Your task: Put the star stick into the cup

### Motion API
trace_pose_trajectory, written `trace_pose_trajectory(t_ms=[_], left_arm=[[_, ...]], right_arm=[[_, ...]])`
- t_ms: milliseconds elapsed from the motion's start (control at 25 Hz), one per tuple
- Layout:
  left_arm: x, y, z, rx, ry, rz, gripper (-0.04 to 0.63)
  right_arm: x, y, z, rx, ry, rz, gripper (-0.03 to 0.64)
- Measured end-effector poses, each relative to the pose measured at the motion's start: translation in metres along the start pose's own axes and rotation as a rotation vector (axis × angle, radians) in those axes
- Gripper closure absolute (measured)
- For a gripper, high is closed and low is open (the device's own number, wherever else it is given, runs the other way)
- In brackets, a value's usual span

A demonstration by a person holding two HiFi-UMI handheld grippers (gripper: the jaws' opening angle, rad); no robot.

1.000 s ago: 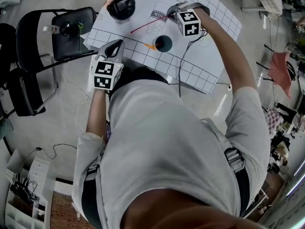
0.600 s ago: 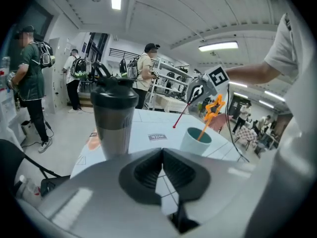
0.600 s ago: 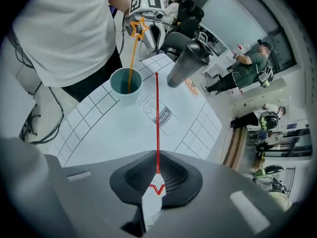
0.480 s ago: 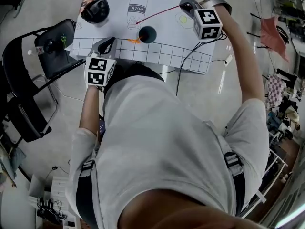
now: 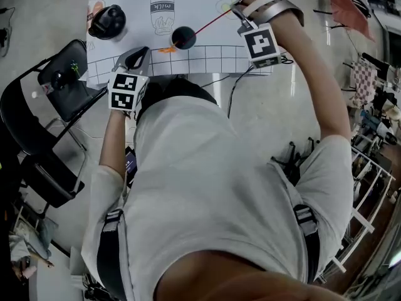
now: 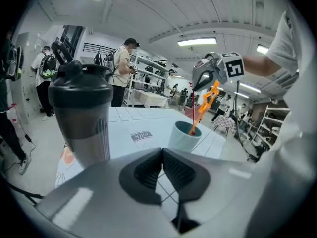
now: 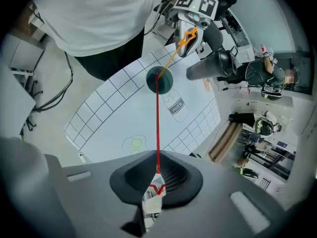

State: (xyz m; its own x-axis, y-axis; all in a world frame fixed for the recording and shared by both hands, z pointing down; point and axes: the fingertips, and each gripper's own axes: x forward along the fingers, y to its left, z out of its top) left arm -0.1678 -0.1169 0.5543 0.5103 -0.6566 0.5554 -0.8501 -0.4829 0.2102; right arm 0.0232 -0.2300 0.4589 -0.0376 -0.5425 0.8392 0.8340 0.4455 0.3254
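Saw the right gripper (image 7: 157, 185) clamped on the top end of the red stick (image 7: 158, 123), with a pale, red-edged tab nipped between the pads, too squeezed to read as a star or anything else. Followed the stick from there straight down into the cup (image 7: 159, 79); lost its lower tip in the dark mouth, so could not tell whether it touched bottom. Found the same in the head view: right gripper (image 5: 240, 10) held beyond the cup (image 5: 183, 37), red stick (image 5: 210, 22) slanting between them. Noted an orange stick (image 5: 166, 49) in the cup too, leaning out over the rim toward the left gripper (image 5: 136, 56); could not make out its upper shape, small or blurred in every view. Saw the left gripper (image 6: 162, 168) with jaws pressed together on nothing, near the front edge of the mat (image 5: 207, 55), short of the cup (image 6: 184, 135) and beside the dark bottle (image 6: 81, 118). Saw the bottle upright on the mat, its base hidden behind the left jaws in that view. Lost the near floor under the person's torso in the head view, and the mat's far side to the top edge. Made out a chair (image 5: 59, 80) left of the table, and blurred people (image 6: 124, 68) among shelves far behind
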Motion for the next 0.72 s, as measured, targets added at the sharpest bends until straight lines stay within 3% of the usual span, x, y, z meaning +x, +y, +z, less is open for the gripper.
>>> trace_pose_trajectory(t_ms=[160, 320, 720], left_arm=[[-0.002, 0.0, -0.006, 0.007, 0.013, -0.033, 0.592], [-0.008, 0.0, -0.015, -0.011, 0.025, -0.053, 0.592], [-0.017, -0.02, -0.032, 0.007, 0.044, -0.09, 0.592]], right_arm=[[-0.003, 0.0, 0.012, -0.096, 0.082, 0.051, 0.6], [0.008, -0.004, 0.044, -0.028, 0.009, 0.013, 0.6], [0.004, -0.01, 0.086, 0.045, -0.061, 0.004, 0.569]])
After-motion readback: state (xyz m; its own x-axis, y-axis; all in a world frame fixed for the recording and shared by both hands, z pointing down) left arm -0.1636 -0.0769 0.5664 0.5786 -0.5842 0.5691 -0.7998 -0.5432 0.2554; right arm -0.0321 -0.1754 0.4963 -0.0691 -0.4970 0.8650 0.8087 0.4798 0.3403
